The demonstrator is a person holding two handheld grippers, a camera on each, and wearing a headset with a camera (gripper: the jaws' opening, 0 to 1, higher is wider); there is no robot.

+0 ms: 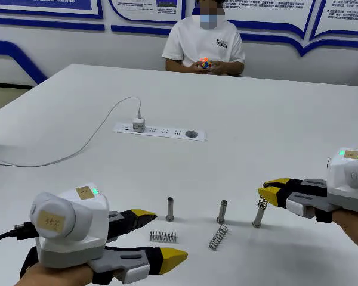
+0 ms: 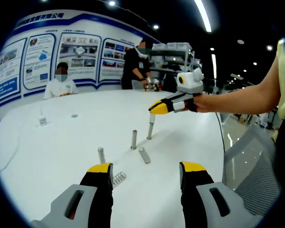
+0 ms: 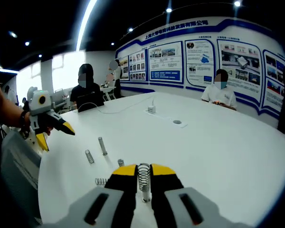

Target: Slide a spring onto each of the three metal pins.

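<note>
A spring (image 1: 262, 203) sits on the top of the right pin (image 1: 258, 221). My right gripper (image 1: 269, 187) holds it, jaws drawn narrow around the coils. In the right gripper view the spring stands upright between the yellow tips. At 9 o'clock from that pin stand the middle pin (image 1: 222, 211) and, farther on, the left pin (image 1: 170, 209), both bare. The tilted spring (image 1: 218, 236) lies on the white table (image 1: 256, 137) at 6 o'clock from the middle pin. The flat spring (image 1: 163, 236) lies at 6 o'clock from the left pin. My left gripper (image 2: 146, 167) hovers near the flat spring, jaws wide apart with nothing between them. At 12 o'clock lies a power strip (image 1: 167, 131) with a white charger (image 1: 138, 124) plugged in. Beyond it a person (image 1: 203, 44) sits at the table's far edge.
</note>
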